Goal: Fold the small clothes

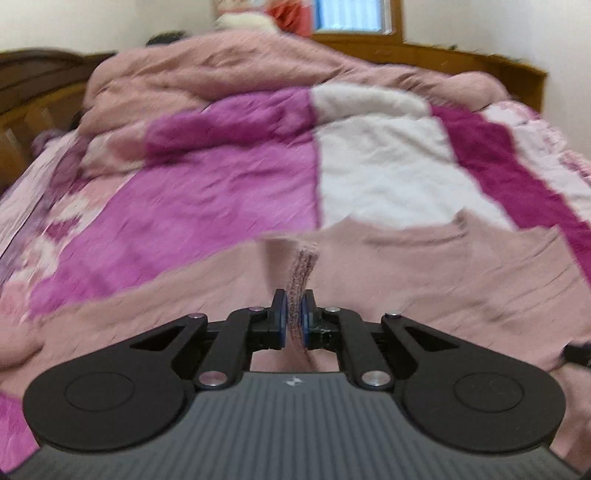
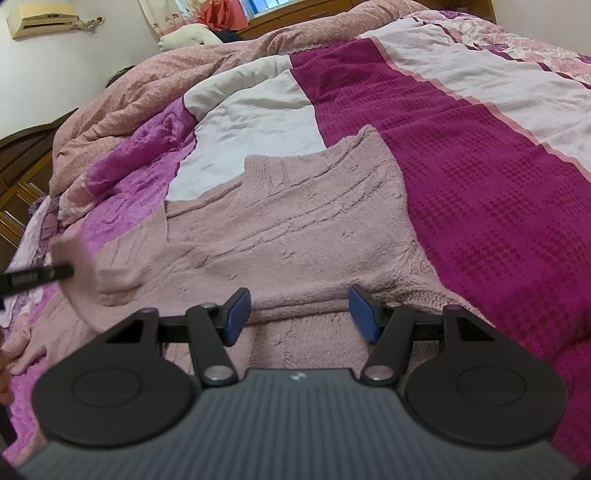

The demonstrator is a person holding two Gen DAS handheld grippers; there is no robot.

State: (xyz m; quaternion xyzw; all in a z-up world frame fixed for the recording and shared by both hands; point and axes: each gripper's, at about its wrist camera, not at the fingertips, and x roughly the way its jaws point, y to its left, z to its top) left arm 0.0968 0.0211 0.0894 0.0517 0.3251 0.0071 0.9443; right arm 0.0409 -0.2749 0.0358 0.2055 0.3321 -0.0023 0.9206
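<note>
A pink knitted sweater (image 2: pixel 295 229) lies spread flat on the bed, its neck pointing away from me. My left gripper (image 1: pixel 293 321) is shut on a ribbed edge of the sweater (image 1: pixel 301 273), which stands up between the blue pads; this view is blurred. In the right wrist view a dark finger of the left gripper (image 2: pixel 55 275) shows at the left edge with a lifted pink fold of the sweater around it. My right gripper (image 2: pixel 299 314) hovers open over the near hem, and its blue pads (image 2: pixel 238 314) press on nothing.
The bed is covered by a patchwork blanket (image 2: pixel 480 184) of magenta, purple and white. A heaped pink duvet (image 2: pixel 166 85) lies at the far side. A dark wooden bed frame (image 2: pixel 22 162) stands at the left, and an air conditioner (image 2: pixel 44 18) hangs on the wall.
</note>
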